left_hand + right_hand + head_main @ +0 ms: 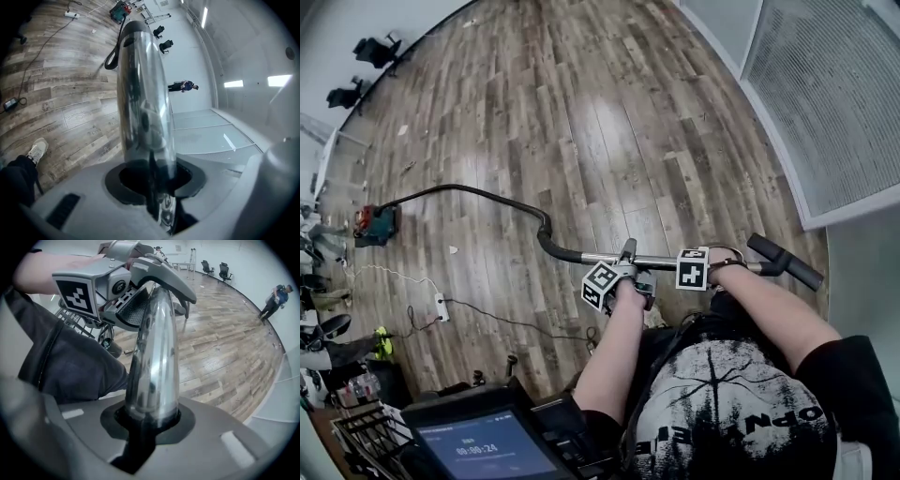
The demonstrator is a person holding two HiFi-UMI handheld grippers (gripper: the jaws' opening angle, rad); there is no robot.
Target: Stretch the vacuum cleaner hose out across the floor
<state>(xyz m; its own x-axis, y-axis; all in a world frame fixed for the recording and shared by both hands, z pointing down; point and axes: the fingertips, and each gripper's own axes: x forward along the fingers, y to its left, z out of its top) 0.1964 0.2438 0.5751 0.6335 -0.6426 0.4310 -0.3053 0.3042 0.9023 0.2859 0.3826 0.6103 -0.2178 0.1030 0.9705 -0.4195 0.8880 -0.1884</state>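
The vacuum cleaner (373,225) sits on the wood floor at the left. Its black hose (478,193) arcs rightward and joins a chrome wand (661,262), which ends in a black handle (786,262). The wand is held level above the floor. My left gripper (628,257) is shut on the wand near its hose end. My right gripper (713,263) is shut on it nearer the handle. In the left gripper view the wand (143,93) runs from the left gripper (149,176) out toward the vacuum cleaner (121,9). In the right gripper view the right gripper (152,414) clamps the wand (157,348), with the left gripper (123,289) further along it.
A white power strip (442,307) and a thin black cable (511,322) lie on the floor at the left. Office chairs (373,49) stand by the far wall. A screen (487,447) is below me. A mesh panel (839,94) lines the right wall. A person (274,298) stands far off.
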